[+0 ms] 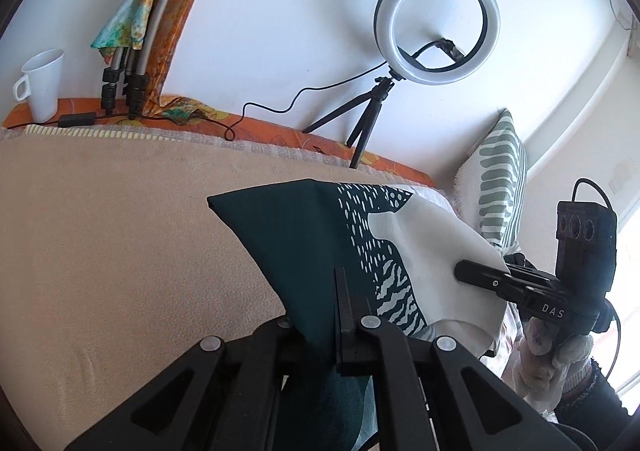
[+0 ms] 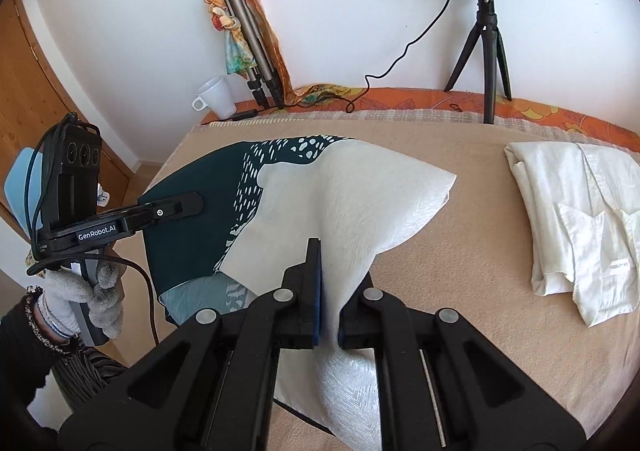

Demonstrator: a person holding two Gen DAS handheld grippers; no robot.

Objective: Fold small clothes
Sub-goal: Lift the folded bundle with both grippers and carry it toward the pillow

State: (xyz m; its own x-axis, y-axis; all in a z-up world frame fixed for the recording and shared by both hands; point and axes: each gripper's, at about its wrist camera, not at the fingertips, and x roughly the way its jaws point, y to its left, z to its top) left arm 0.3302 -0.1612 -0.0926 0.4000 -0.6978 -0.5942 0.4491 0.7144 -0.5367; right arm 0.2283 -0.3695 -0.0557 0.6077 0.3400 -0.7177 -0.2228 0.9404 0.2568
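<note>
The green and white cloth (image 2: 320,187) hangs lifted above the beige blanket (image 2: 460,251), its far corners resting there. Left claw (image 1: 344,315) pinches the green edge, right claw (image 2: 328,291) pinches the white; keep both level and taut while carrying the edge over

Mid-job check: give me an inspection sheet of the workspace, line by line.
Surface: beige blanket, orange sheet at the far edge.
Job's things: teal-and-white cloth lifted off the blanket; white garment lying crumpled at right.
Clutter: white mug, folded tripod wrapped in a scarf, striped pillow.
Grippers: left gripper and right gripper both shut on the cloth.
Cables: ring light cable trails across the orange sheet.
Surroundings: white wall, wooden door.
</note>
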